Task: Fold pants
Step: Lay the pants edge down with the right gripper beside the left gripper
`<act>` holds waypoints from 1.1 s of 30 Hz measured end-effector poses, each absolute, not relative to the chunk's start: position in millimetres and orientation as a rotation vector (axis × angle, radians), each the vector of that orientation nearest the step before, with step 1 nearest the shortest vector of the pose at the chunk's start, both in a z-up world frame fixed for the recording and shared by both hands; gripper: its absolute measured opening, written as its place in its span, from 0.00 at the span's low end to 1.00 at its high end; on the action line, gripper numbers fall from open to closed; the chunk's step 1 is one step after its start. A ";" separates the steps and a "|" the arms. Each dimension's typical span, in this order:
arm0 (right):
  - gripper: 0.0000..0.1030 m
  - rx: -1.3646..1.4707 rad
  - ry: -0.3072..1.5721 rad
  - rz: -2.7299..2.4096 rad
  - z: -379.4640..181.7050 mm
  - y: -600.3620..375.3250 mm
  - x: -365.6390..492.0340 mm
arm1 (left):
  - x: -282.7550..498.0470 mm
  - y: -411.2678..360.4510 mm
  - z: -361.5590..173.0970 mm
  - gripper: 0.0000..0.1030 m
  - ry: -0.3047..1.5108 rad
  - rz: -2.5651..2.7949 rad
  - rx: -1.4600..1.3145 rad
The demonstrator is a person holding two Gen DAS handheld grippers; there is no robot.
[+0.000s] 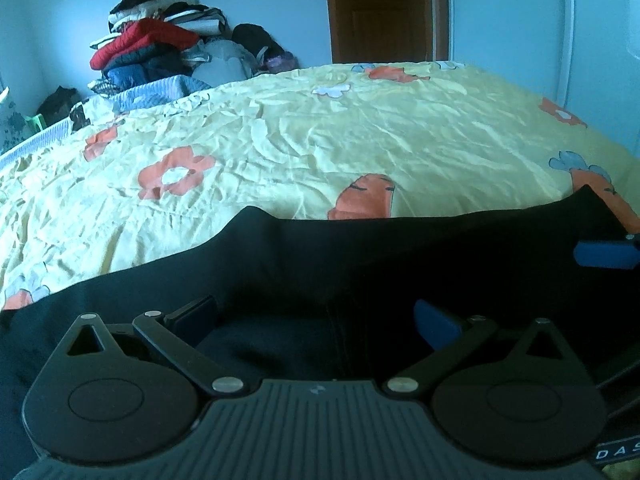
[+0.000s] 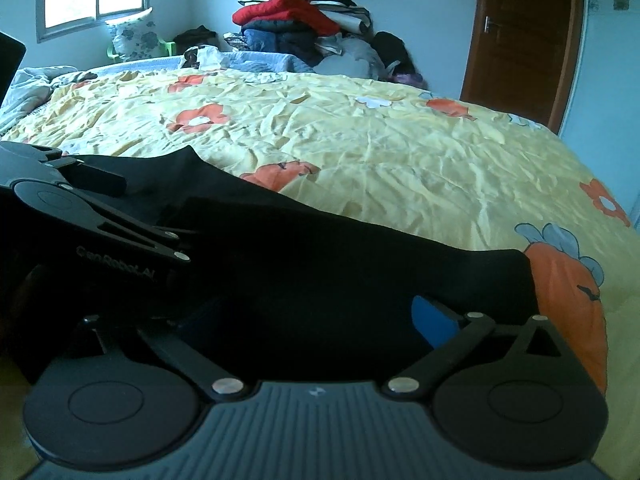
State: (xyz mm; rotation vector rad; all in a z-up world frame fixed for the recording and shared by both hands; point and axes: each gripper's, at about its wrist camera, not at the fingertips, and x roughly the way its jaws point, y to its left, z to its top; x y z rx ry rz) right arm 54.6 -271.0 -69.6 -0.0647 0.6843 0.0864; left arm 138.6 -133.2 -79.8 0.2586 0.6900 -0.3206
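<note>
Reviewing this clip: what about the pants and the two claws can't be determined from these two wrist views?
- Pants: near part hidden under the left claw body and cut off by the bottom edge, left wrist view.
- Fold layers: black cloth too dark to separate, both views.
- Right claw: its left finger is lost against the dark cloth, right wrist view.
- Left claw, seen at the left edge of the right wrist view: partly cut off.

My left wrist camera sat low at the bed's (image 1: 360, 128) near edge, looking along its gripper (image 1: 316, 316) across the black pants (image 1: 360, 264) toward the door (image 1: 380, 8). My right wrist camera faced likewise, equally close. Both shared the clothes pile (image 2: 304, 20).
</note>
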 end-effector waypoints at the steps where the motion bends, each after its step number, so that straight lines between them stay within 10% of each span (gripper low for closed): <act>1: 1.00 -0.063 0.686 0.083 -69.5 -270.7 54.6 | 138.6 -131.8 -79.5 1.00 0.694 -0.323 0.251; 33: 0.99 -0.596 0.374 0.709 -29.8 -0.1 11.3 | 78.5 188.3 -30.7 1.00 0.671 0.236 -0.214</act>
